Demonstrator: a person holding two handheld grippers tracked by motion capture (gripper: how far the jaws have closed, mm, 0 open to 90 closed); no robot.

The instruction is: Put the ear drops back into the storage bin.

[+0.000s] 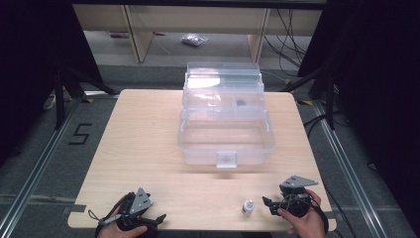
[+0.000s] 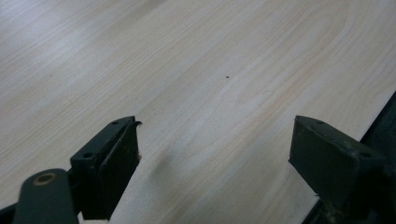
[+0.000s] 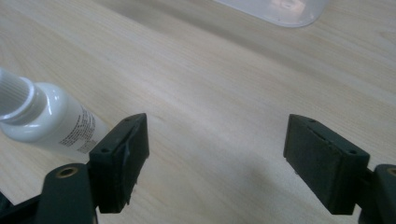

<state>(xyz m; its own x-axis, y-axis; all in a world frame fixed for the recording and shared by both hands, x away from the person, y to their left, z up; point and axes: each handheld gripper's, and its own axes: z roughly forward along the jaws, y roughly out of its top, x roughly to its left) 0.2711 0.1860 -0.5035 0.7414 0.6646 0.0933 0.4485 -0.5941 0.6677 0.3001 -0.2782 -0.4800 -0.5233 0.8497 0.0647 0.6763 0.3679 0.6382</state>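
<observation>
Your right hand-held gripper (image 3: 215,154) sits released just beside the small white bottle (image 3: 44,119) on the desk (image 1: 148,148); your left hand-held gripper (image 2: 215,163) rests released too, grasping nothing.

Overhead light falls evenly on the pale table (image 1: 143,148), bright at centre, while the surroundings at three and nine o'clock sink into near black. A white glare patch sits on the clear plastic box (image 1: 225,116) toward twelve o'clock, and a soft shadow lies along its six o'clock side. The high view is grainy and soft. In the right gripper view the white bottle (image 3: 44,119) gleams at nine o'clock, slightly blurred; the near jaws cast faint shadows.
</observation>
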